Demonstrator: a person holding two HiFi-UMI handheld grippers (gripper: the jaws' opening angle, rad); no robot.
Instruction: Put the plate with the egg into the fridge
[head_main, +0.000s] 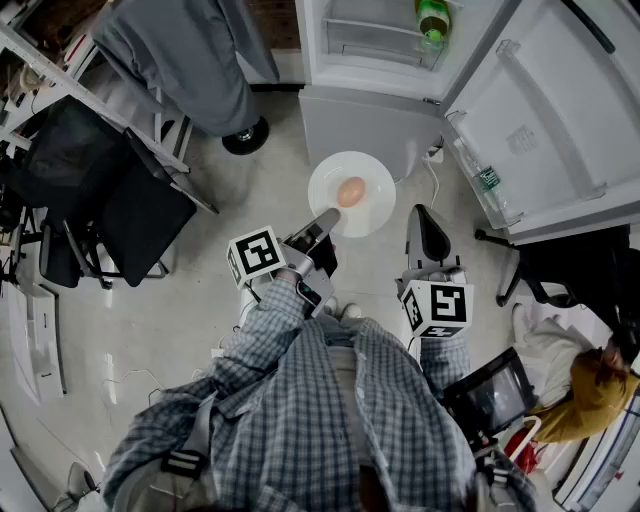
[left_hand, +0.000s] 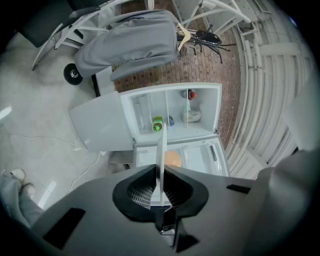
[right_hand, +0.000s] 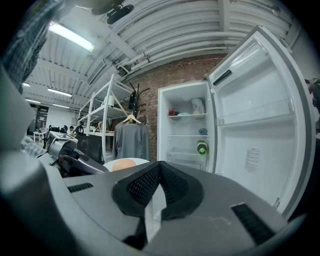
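My left hand-held gripper pinches the near rim of the white plate. The brown egg lies in the middle of the plate. The plate is flat in the air above the floor, just in front of the open fridge. The fridge door stands wide open on the right. A green bottle is in the fridge. My right hand-held gripper is pressed together with nothing in it, near the plate's right edge.

Counts: 1 plate, 1 egg, 1 fridge, 1 green bottle inside it, 1 grey garment, 2 tools: left tool, right tool. 1 bystander.
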